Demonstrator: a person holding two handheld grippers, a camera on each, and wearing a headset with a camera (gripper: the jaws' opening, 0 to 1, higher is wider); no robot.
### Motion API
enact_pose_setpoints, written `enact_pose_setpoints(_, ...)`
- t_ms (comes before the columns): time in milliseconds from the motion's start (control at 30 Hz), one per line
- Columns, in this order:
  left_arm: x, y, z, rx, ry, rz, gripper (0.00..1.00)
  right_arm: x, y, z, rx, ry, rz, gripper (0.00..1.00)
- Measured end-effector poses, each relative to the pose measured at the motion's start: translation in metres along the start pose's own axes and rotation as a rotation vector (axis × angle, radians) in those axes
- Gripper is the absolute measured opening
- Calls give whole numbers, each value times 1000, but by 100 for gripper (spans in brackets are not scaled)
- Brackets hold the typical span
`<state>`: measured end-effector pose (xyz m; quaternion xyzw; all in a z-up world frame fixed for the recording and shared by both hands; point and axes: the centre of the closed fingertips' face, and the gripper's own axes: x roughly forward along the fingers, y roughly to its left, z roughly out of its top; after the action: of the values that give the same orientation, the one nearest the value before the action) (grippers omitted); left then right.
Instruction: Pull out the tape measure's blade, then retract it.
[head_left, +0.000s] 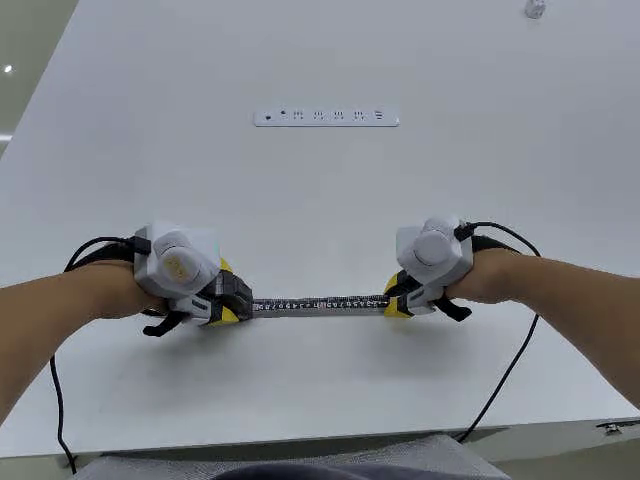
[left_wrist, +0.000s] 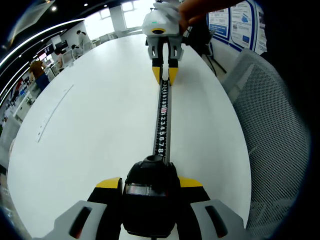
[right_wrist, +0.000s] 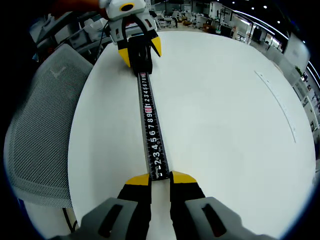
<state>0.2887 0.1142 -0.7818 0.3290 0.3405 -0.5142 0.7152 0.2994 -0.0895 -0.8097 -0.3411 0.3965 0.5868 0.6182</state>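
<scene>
The left gripper (left_wrist: 150, 182) was clamped on the tape's black case (left_wrist: 150, 210), its yellow-tipped jaws pressed to both sides. The right gripper (right_wrist: 160, 178) pinched the blade (right_wrist: 149, 115) at its free end, by the lowest numbers. Between them the blade ran straight, drawn out, markings up, flat or nearly flat on the white table (head_left: 330, 200) close to its near edge. A power strip (head_left: 326, 118) lay well beyond, mid-table. A mesh chair (right_wrist: 45, 130) stood beside the table.
</scene>
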Motion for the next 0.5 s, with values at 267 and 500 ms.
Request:
enact_pose_setpoints(267, 1, 0, 1, 0, 1, 0, 38, -2, -1, -5, 1, 5, -1, 12)
enact_pose_setpoints(500, 2, 1, 0, 0, 2, 0, 38, -5, -2, -9, 3, 9, -2, 12)
